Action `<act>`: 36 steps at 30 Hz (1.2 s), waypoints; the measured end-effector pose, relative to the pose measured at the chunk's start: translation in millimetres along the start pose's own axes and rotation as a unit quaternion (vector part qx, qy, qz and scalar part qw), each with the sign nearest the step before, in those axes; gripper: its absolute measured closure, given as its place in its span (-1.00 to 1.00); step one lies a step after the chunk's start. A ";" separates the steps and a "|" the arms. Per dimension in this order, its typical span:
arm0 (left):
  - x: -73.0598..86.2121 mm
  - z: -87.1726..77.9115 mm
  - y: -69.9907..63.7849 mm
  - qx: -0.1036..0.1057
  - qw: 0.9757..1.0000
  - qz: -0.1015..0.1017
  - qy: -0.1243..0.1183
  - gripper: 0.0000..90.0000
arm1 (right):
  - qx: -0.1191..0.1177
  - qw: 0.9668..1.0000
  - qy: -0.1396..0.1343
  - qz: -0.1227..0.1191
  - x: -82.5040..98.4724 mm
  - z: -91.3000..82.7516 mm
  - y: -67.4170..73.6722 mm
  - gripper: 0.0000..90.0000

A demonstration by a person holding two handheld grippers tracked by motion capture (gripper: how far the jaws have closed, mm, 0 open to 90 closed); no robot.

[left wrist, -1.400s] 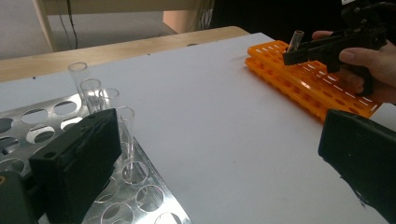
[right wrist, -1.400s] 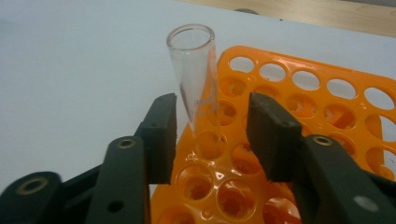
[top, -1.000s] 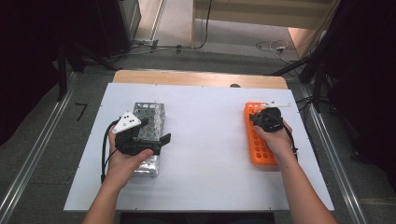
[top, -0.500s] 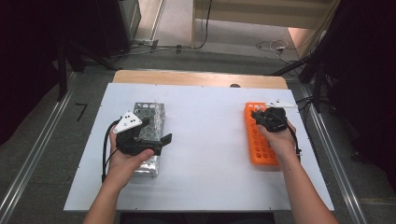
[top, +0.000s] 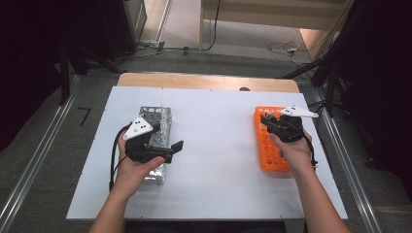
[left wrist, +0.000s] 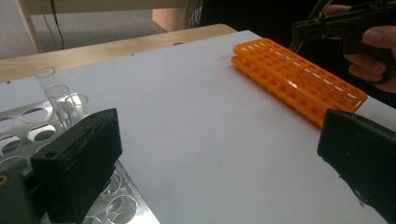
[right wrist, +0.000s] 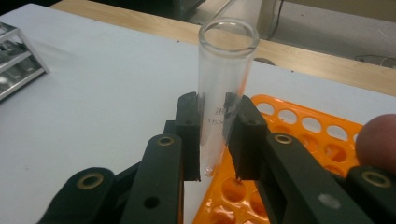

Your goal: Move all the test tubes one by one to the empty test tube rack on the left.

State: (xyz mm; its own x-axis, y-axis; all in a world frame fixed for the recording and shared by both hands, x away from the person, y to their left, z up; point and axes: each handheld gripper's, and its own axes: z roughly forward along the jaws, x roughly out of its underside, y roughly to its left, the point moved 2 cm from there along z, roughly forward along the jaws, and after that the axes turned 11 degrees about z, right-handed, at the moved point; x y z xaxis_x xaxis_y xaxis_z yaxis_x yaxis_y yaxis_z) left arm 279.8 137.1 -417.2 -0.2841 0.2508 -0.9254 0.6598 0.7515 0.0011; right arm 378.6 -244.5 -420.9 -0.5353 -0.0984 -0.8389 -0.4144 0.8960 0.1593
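White tabletop [top: 218, 145], clear test tube [right wrist: 223, 88] upright, mouth up, clamped in right tongs [right wrist: 214, 140]

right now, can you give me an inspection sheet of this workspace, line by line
surface: white board on a wooden table, bare in the middle
job's things: clear glass test tube, upright, lifted above the orange tube rack; metal tube rack at the left with three glass tubes standing in it
clutter: nothing seen
grippers: right gripper shut on the test tube over the orange rack; left gripper open, nothing between its jaws, beside the metal rack
cables: black cable loops from the left gripper; loose wires on the floor behind the table
surroundings: metal rails along both sides, dark stands behind
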 end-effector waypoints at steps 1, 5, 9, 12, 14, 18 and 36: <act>-0.4 0.6 -1.1 0.000 1.000 0.001 0.000 -1.00 | -0.003 1.000 0.000 -0.001 0.8 -1.2 2.5 0.62; -1.7 2.4 -4.4 0.005 1.000 0.005 0.001 -1.00 | -0.016 1.000 0.002 -0.007 5.4 -4.9 12.1 0.62; -2.0 4.5 -7.1 0.009 1.000 0.006 0.003 -1.00 | -0.030 0.999 0.000 -0.013 11.0 -8.8 22.3 0.62; -2.7 5.1 -8.7 0.012 1.000 0.006 0.001 -1.00 | -0.039 0.999 0.002 -0.019 16.3 -11.4 30.1 0.62; -3.4 5.1 -10.0 0.013 1.000 0.008 0.000 -1.00 | -0.047 0.999 0.002 -0.021 19.7 -13.6 34.5 0.62; -4.5 4.8 -11.7 0.016 1.000 0.008 -0.002 -1.00 | -0.061 0.998 0.004 -0.024 25.6 -16.3 42.4 0.62; -11.9 9.8 -30.4 0.042 0.999 0.023 -0.006 -0.95 | -0.121 0.990 0.019 -0.073 43.4 -20.6 92.2 0.62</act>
State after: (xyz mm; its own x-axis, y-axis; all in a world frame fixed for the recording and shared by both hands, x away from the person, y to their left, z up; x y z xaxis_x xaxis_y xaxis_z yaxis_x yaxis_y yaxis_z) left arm 269.9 105.3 -409.9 -0.2439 0.2758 -0.9297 0.7281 0.6854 0.0124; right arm 302.1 -175.1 -431.9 -0.4819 -0.2390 -0.8430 -0.6513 0.7413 0.1621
